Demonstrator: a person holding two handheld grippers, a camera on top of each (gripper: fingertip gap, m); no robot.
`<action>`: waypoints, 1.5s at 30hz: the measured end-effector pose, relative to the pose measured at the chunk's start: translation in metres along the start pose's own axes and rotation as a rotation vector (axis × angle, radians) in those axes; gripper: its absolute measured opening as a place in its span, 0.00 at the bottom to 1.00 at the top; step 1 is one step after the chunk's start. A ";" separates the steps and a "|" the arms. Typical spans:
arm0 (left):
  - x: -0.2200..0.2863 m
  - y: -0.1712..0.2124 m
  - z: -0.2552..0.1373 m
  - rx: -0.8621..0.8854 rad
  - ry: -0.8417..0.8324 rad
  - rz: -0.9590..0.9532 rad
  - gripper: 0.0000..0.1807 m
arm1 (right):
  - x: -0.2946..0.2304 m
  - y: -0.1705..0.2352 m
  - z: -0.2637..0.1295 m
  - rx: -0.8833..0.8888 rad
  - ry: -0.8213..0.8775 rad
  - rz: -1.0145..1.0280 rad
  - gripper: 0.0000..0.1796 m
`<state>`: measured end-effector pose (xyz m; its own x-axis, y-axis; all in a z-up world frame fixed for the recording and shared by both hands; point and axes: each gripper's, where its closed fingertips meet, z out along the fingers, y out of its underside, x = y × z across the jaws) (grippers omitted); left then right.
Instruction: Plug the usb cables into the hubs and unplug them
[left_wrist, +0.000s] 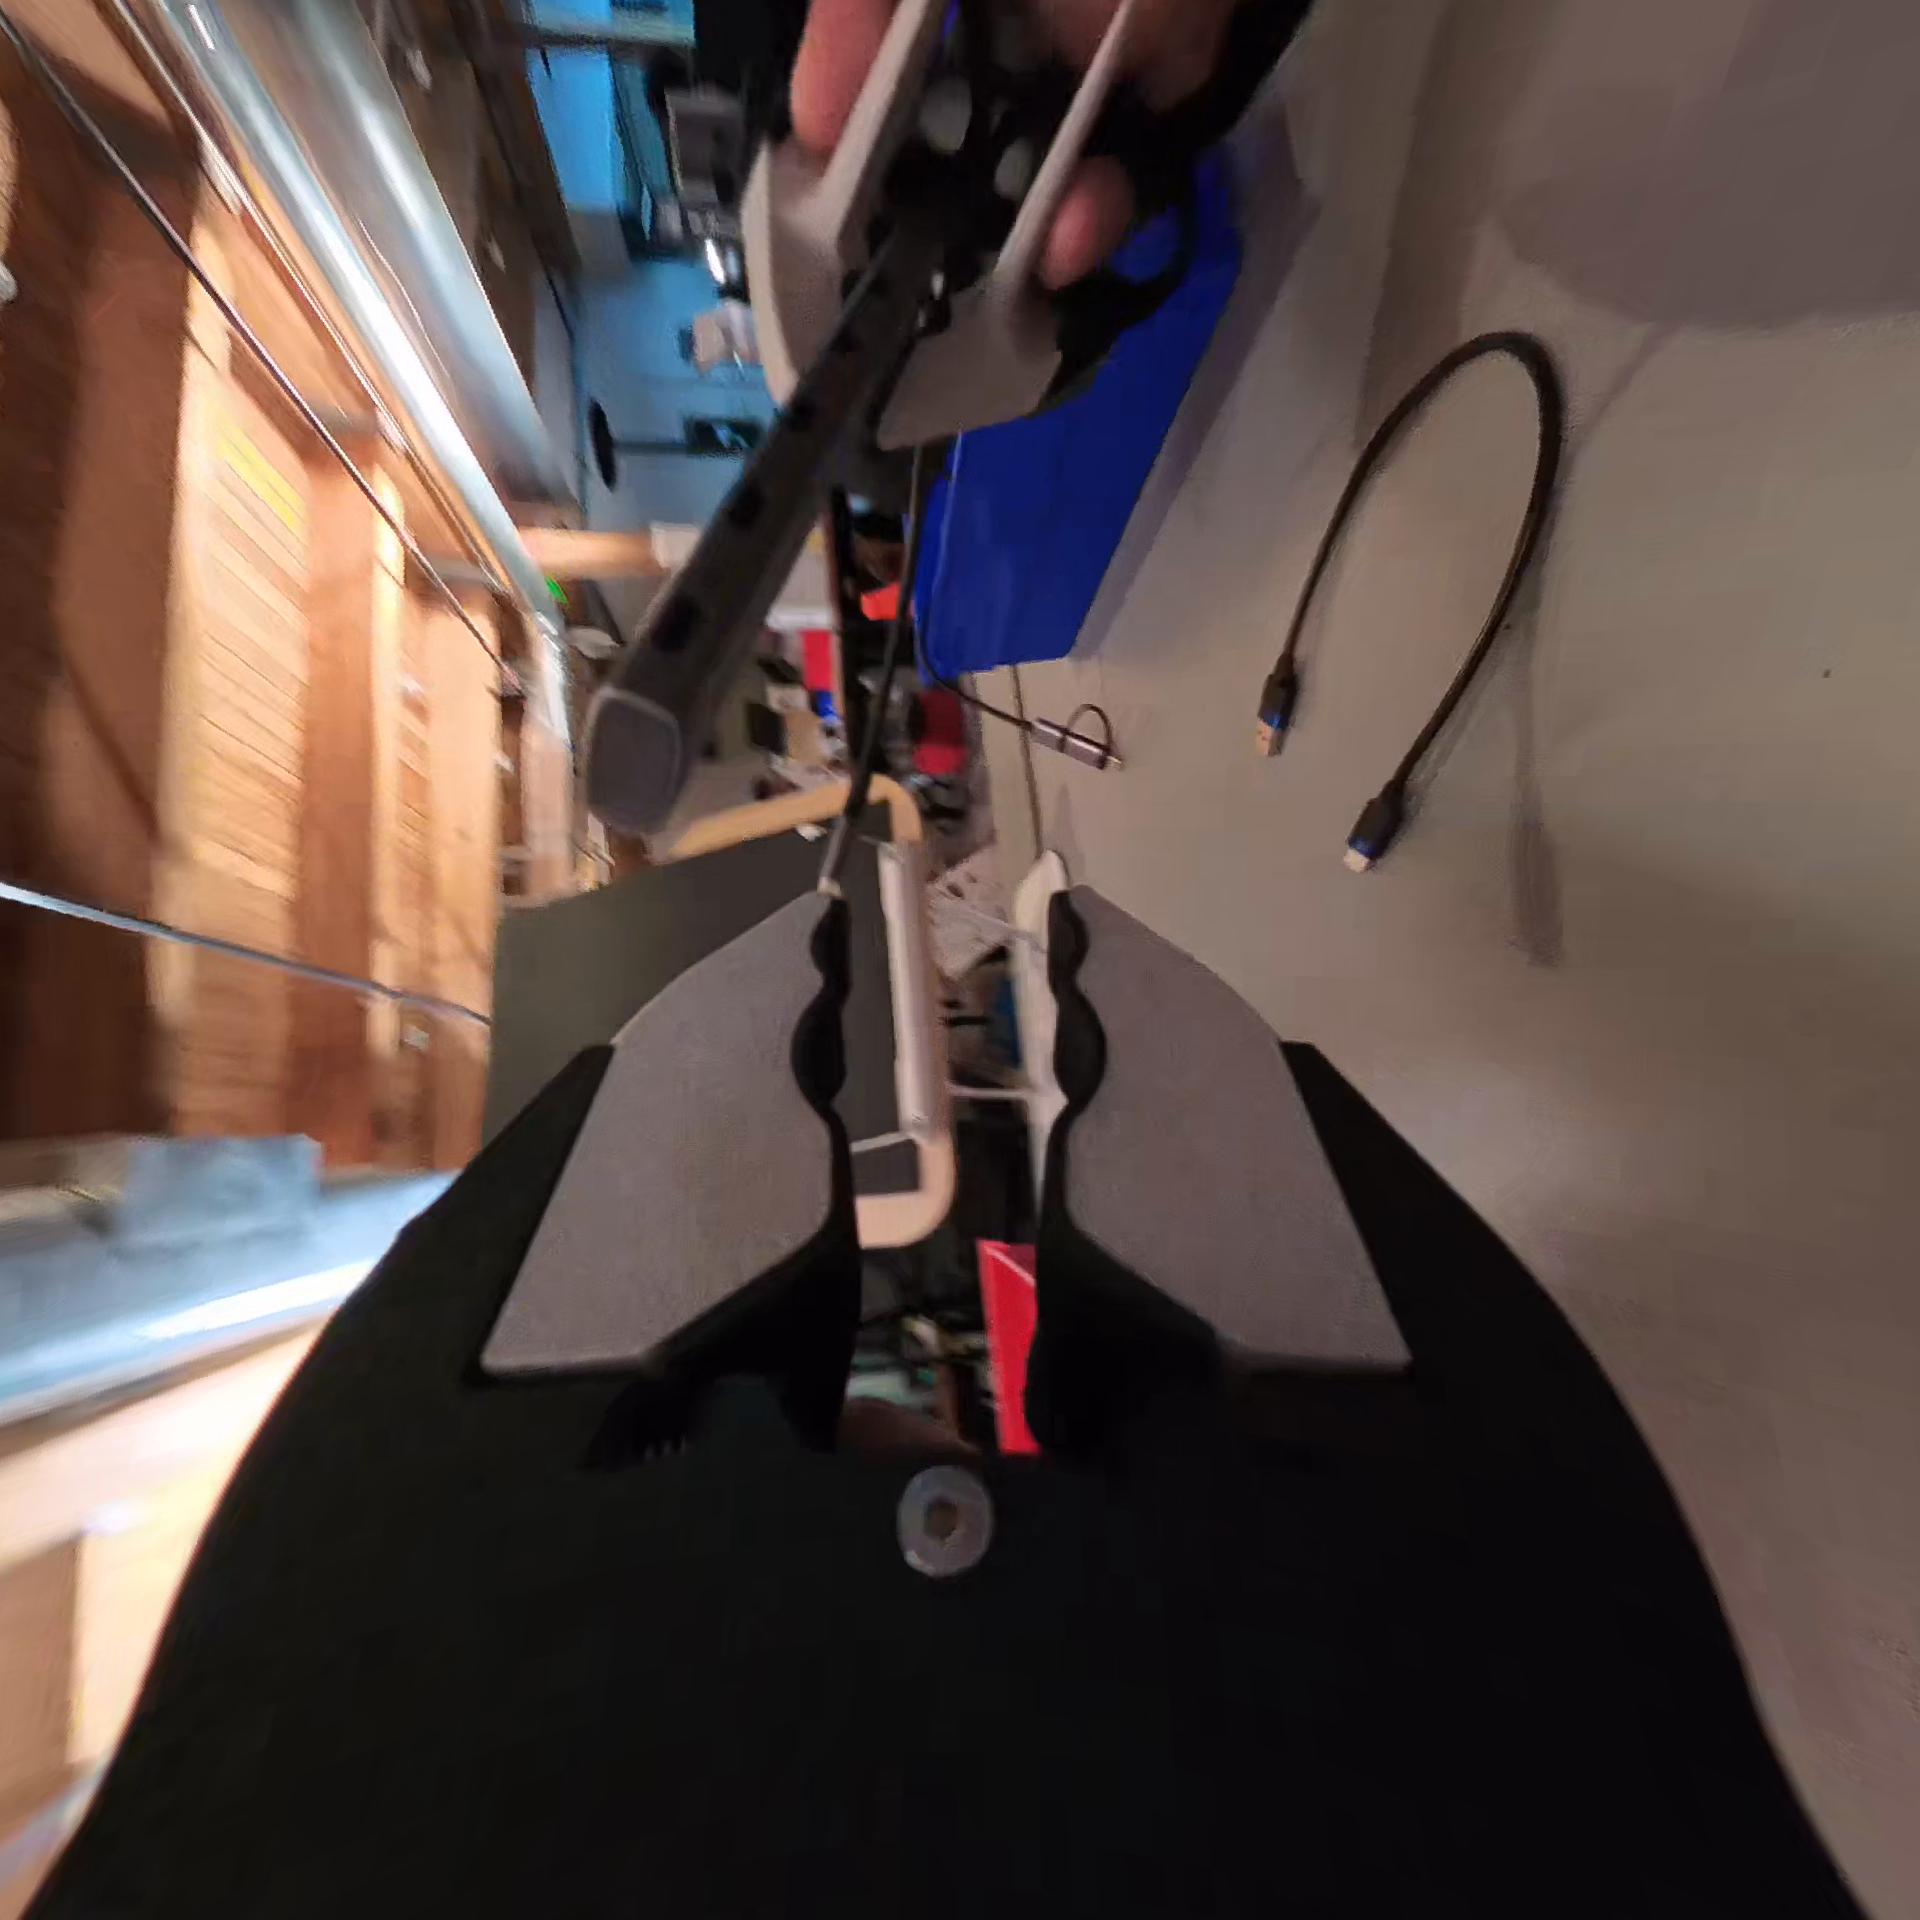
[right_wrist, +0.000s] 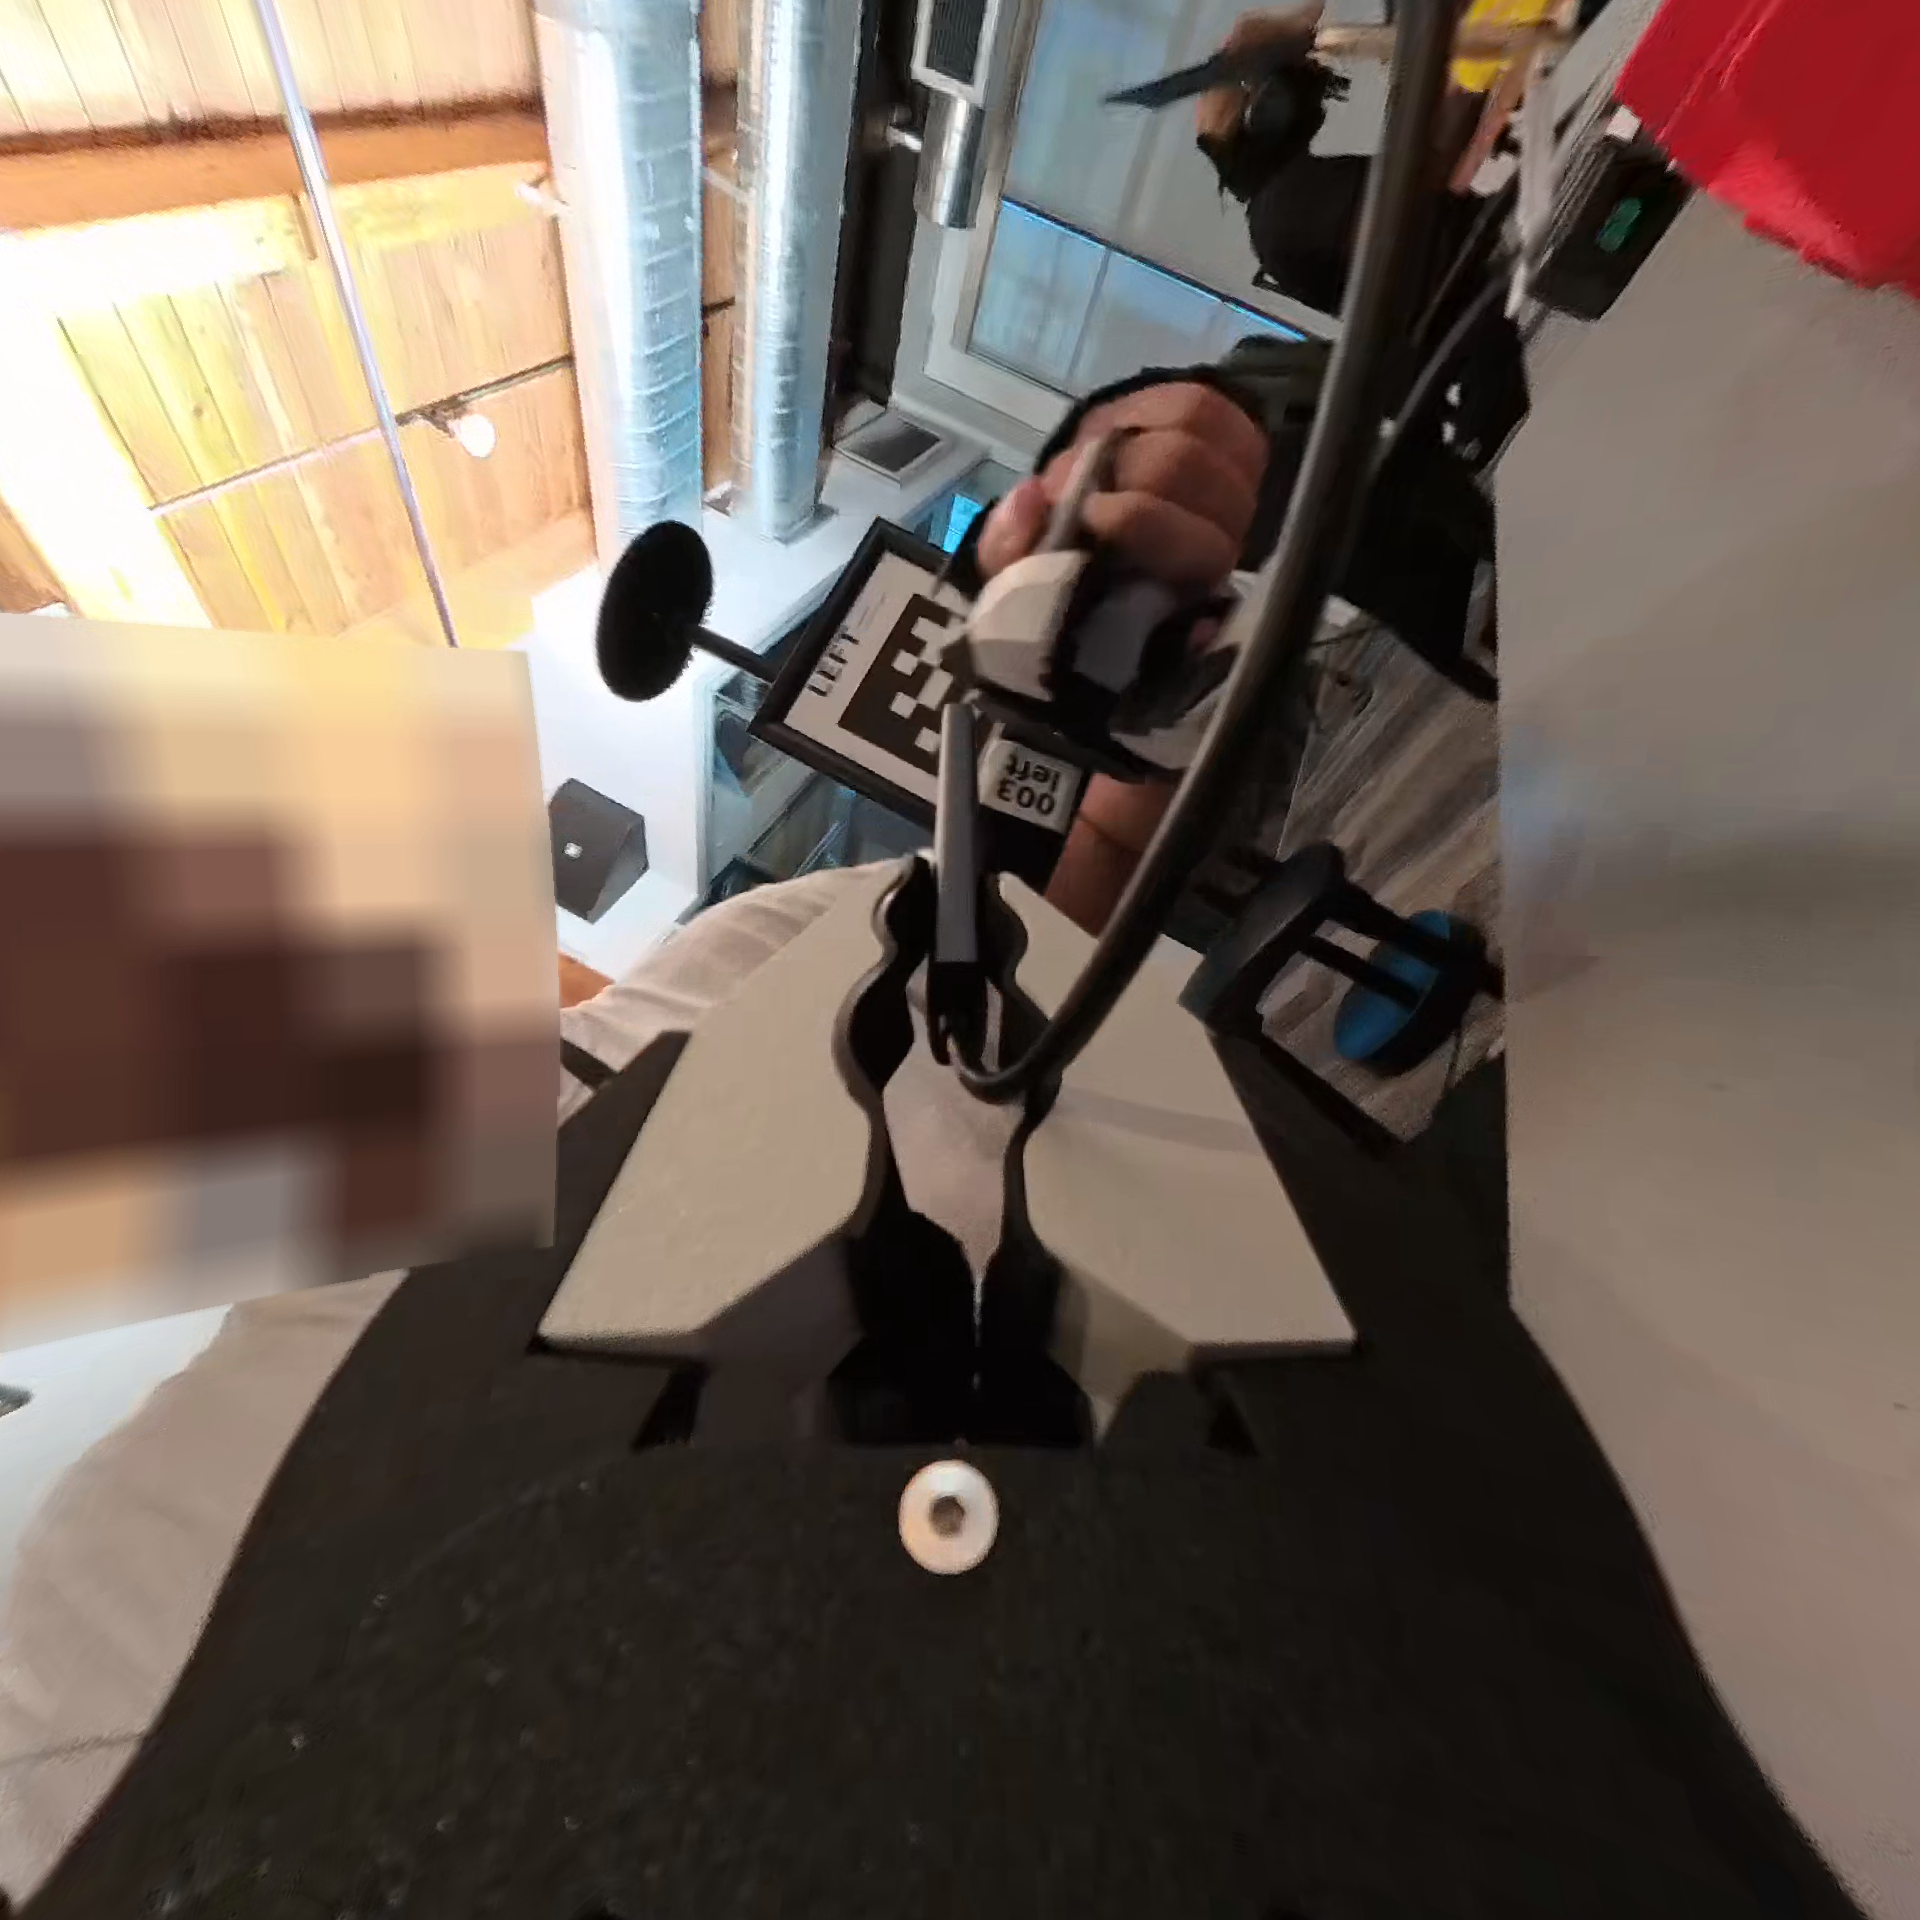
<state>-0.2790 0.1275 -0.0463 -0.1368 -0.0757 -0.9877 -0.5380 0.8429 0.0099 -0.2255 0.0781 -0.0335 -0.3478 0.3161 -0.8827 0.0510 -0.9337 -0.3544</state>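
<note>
A long dark grey bar-shaped USB hub (left_wrist: 717, 540) is clamped near its cabled end by the narrowly parted right gripper (right_wrist: 951, 904), while the left gripper (left_wrist: 945, 914) is held open and empty, and a loose black USB cable (left_wrist: 1455, 582) is seen curled on the pale grey tabletop (left_wrist: 1714, 1039).

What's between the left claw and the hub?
A thin black cable dangles there, from the hub down to the left claw's fingertip; the left wrist view shows it.
</note>
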 end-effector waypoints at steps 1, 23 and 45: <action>-0.002 -0.006 -0.003 0.035 -0.016 0.047 0.20 | 0.006 0.001 0.000 -0.008 0.024 0.001 0.04; -0.003 -0.049 0.023 0.212 0.012 -0.086 0.06 | 0.021 -0.025 -0.017 0.146 0.067 -0.070 0.08; 0.007 -0.054 0.021 0.256 -0.040 -0.173 0.06 | 0.038 -0.040 -0.042 0.258 0.095 0.055 0.04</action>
<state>-0.2331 0.0926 -0.0573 -0.0259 -0.2135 -0.9766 -0.3227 0.9264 -0.1940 -0.2014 0.1342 -0.0658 -0.2609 0.2667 -0.9278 -0.1769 -0.9580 -0.2257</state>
